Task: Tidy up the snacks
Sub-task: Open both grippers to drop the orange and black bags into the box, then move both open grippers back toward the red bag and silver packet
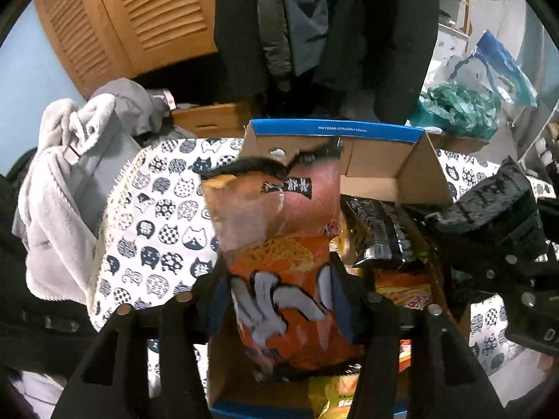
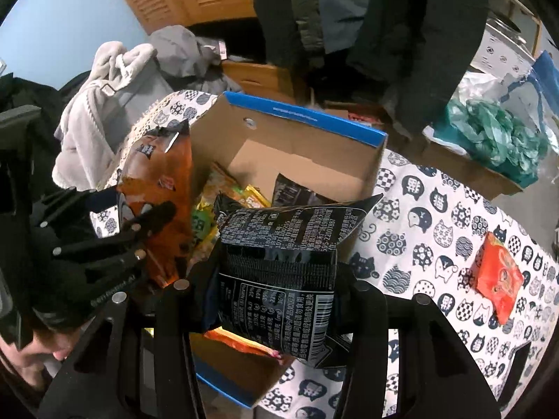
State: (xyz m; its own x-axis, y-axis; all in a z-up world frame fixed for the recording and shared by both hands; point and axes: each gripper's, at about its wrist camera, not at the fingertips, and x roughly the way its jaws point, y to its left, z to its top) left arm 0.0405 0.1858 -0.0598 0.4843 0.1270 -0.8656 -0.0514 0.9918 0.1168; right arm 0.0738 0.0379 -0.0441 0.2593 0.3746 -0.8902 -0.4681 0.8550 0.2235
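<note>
An orange snack bag (image 1: 283,279) stands upright between the fingers of my left gripper (image 1: 279,272), which is shut on it over the left part of an open cardboard box with a blue rim (image 1: 335,131). My right gripper (image 2: 279,265) is shut on a black snack bag (image 2: 279,265) above the box's (image 2: 307,115) near right edge. Inside the box lie another black bag (image 1: 380,230) and several orange and yellow packets (image 2: 244,192). The right wrist view shows my left gripper (image 2: 153,230) with the orange bag (image 2: 164,181) at the left.
The box sits on a cat-print tablecloth (image 2: 436,216). A red packet (image 2: 499,276) lies on the cloth at the right. Grey clothes (image 1: 70,174) are piled off the table's left edge. Dark coats (image 1: 314,35) hang behind, and a green plastic bag (image 2: 496,136) lies at the back right.
</note>
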